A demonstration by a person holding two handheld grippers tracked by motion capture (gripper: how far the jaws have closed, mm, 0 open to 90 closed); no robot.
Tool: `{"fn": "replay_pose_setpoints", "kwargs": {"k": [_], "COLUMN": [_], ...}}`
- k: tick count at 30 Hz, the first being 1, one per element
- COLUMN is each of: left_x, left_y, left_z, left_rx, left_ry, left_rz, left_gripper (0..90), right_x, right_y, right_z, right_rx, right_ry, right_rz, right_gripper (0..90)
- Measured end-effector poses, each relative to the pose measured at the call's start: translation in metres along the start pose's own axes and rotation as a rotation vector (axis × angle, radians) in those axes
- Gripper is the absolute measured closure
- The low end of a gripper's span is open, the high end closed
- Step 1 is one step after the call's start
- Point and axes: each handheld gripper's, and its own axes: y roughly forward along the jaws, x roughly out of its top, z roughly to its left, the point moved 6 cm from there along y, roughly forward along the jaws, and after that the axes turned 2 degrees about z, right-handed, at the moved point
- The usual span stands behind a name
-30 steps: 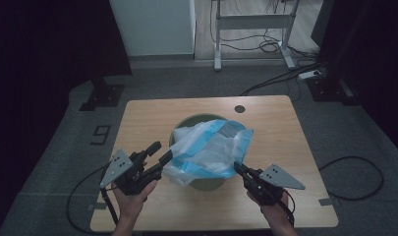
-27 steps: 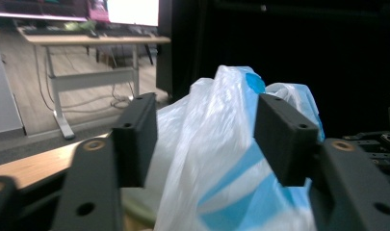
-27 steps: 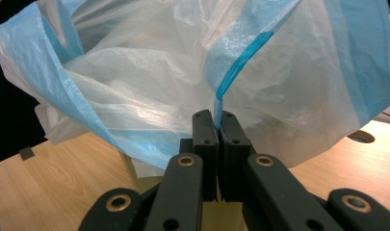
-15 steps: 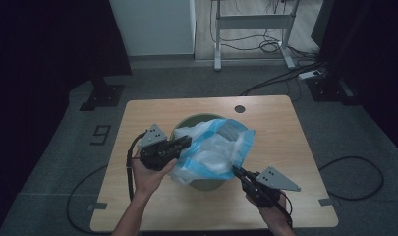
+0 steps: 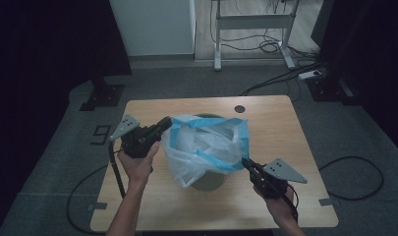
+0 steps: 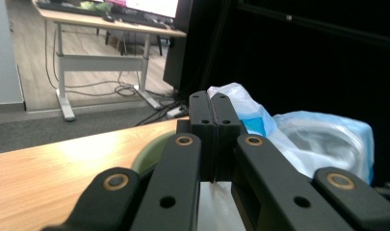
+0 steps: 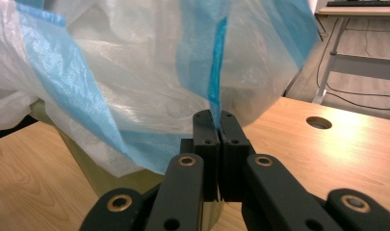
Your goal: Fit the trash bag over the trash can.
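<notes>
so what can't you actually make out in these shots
- Inside of the green bin: high view, covered by the plastic bag.
- Bin's base: right gripper view, cut off behind the right tool and the bag's folds.
- Bag edge in the left tool: left gripper view, the shut jaws hide any film between them.
- Desk items at top left: left gripper view, too small and cut by the edge.

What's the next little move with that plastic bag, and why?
Probably pull the two grippers apart. The left gripper and right gripper each pinch the blue-edged bag at opposite rims, and the mouth looks only partly spread above the green bin.
</notes>
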Motion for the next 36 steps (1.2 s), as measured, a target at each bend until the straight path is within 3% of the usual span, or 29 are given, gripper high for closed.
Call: {"fn": "replay_pose_setpoints", "kwargs": {"k": [7, 9, 12, 15, 16, 18, 22, 25, 30, 31, 36], "left_x": [0.006, 0.009, 0.014, 0.021, 0.024, 0.028, 0.028, 0.019, -0.005, -0.010, -0.045], "left_y": [-0.013, -0.012, -0.009, -0.004, -0.002, 0.004, 0.011, 0.010, -0.007, -0.011, -0.029], "left_z": [0.010, 0.014, 0.022, 0.029, 0.032, 0.036, 0.040, 0.037, 0.030, 0.029, 0.026], "left_rx": [0.020, 0.032, 0.044, 0.055, 0.057, 0.059, 0.047, 0.029, -0.014, -0.022, -0.068], "left_ry": [-0.023, -0.024, -0.047, -0.053, -0.058, -0.055, -0.051, -0.036, -0.035, -0.035, -0.079], "left_rz": [-0.059, -0.070, -0.098, -0.111, -0.113, -0.113, -0.104, -0.090, -0.065, -0.057, -0.019], "left_gripper": [89.6, 89.6, 89.7, 89.7, 89.7, 89.6, 89.7, 89.6, 89.6, 89.6, 89.6], "right_x": [0.003, 0.013, 0.039, 0.072, 0.072, 0.090, 0.098, 0.090, 0.051, 0.051, 0.025], "right_y": [-0.007, -0.005, 0.004, 0.021, 0.021, 0.034, 0.040, 0.037, 0.014, 0.014, 0.001], "right_z": [-0.005, -0.008, -0.013, -0.022, -0.022, -0.027, -0.030, -0.031, -0.025, -0.025, -0.021], "right_rx": [-0.046, -0.061, -0.115, -0.143, -0.143, -0.159, -0.159, -0.132, -0.066, -0.066, -0.019], "right_ry": [0.005, 0.014, -0.056, -0.067, -0.067, -0.083, -0.082, -0.073, -0.015, -0.015, 0.039], "right_rz": [-0.018, -0.025, -0.046, -0.079, -0.079, -0.090, -0.101, -0.103, -0.094, -0.094, -0.071], "right_gripper": [87.3, 87.4, 87.6, 88.1, 88.1, 88.1, 88.1, 88.1, 88.1, 88.1, 88.1]}}
